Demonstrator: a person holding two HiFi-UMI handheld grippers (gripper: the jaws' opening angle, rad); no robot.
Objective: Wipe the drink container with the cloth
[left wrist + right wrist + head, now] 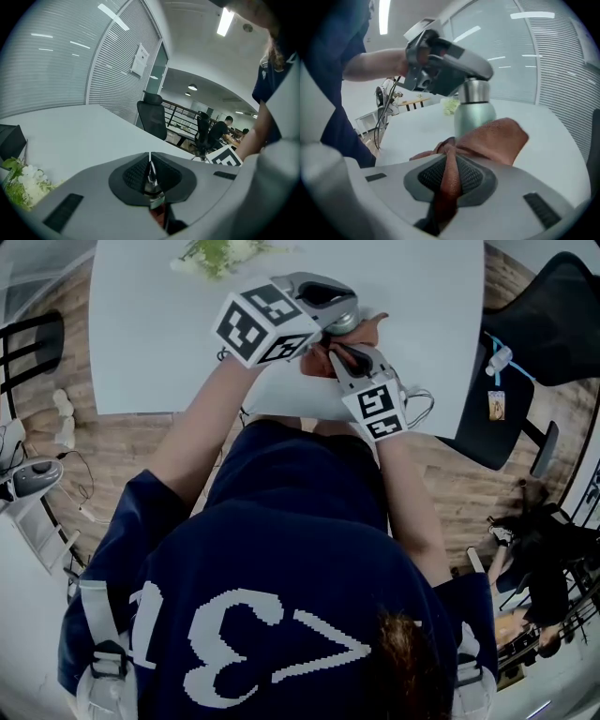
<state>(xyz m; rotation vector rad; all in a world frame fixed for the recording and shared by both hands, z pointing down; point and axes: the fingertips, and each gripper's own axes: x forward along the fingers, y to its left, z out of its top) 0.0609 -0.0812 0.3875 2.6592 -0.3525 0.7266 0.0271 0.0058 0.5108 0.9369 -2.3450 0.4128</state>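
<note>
Left gripper (pixel 150 174): jaws closed on the silver top of the pale green drink container (pixel 474 116), held upright at the near edge of the white table (pixel 141 334). Right gripper (pixel 447 177): jaws clamped on a fold of the rust-brown cloth (pixel 497 138), whose free part lies against the container's side (flowers (pixel 220 251) lie farther back).

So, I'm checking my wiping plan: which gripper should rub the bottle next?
Right. The right gripper is shut on the cloth, which lies up against the drink container; the left gripper only holds its top.
</note>
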